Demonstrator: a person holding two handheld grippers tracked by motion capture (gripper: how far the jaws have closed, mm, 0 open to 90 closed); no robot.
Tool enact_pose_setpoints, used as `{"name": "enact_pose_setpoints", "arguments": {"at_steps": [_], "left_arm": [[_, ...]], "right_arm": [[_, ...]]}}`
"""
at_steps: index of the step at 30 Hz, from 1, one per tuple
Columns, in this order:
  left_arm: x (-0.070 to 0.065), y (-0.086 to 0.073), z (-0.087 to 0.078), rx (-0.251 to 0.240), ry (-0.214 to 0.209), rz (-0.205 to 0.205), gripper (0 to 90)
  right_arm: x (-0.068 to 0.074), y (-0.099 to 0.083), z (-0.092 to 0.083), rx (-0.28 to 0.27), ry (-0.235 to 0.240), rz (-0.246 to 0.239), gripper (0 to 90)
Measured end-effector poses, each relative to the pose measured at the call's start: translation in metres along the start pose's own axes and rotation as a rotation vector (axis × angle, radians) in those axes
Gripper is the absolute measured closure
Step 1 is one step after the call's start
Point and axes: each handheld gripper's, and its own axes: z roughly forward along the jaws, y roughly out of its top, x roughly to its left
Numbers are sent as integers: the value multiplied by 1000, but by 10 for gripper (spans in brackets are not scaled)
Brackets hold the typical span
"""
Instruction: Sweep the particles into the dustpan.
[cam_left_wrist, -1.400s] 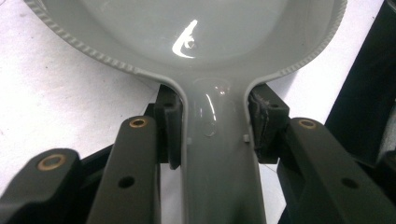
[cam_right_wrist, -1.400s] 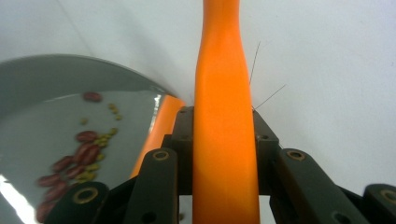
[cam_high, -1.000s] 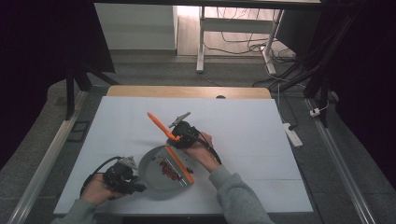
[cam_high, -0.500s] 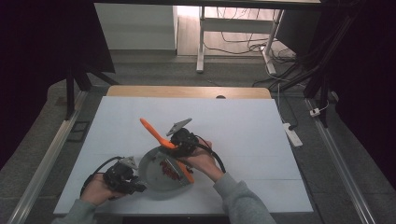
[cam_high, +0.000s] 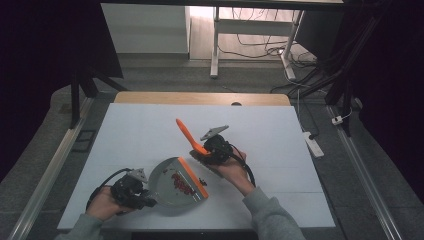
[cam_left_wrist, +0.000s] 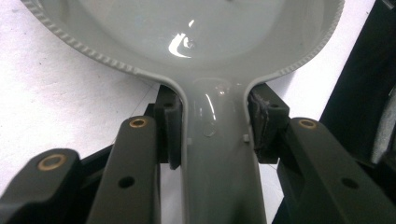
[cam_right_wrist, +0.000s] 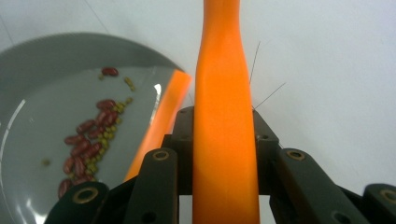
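Your left gripper (cam_left_wrist: 212, 140) squeezes the grey dustpan (cam_high: 175, 185) handle near the table's (cam_high: 125, 130) front edge (beans (cam_high: 182, 182) inside). Your right gripper (cam_right_wrist: 219, 135) squeezes the orange brush (cam_high: 192, 140) just beside it.

The high view is looking forward and down over the table (cam_high: 150, 125). Both gripper views are sitting close, sharing the dustpan (cam_high: 172, 186) (cam_left_wrist: 205, 42) (cam_right_wrist: 56, 121).

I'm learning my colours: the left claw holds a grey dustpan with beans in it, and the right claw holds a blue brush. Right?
Almost. The brush in the right claw is orange, not blue, as the right gripper view shows. The rest is right.
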Motion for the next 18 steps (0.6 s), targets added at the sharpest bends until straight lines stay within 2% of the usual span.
{"name": "enact_pose_setpoints", "arguments": {"at_steps": [9, 18], "left_arm": [[-2, 1, -1, 4, -1, 3, 613], [-3, 1, -1, 5, -2, 5, 613]], "right_arm": [[-2, -14, -4, 15, -12, 20, 709], [2, -15, 3, 46, -1, 26, 709]]}}
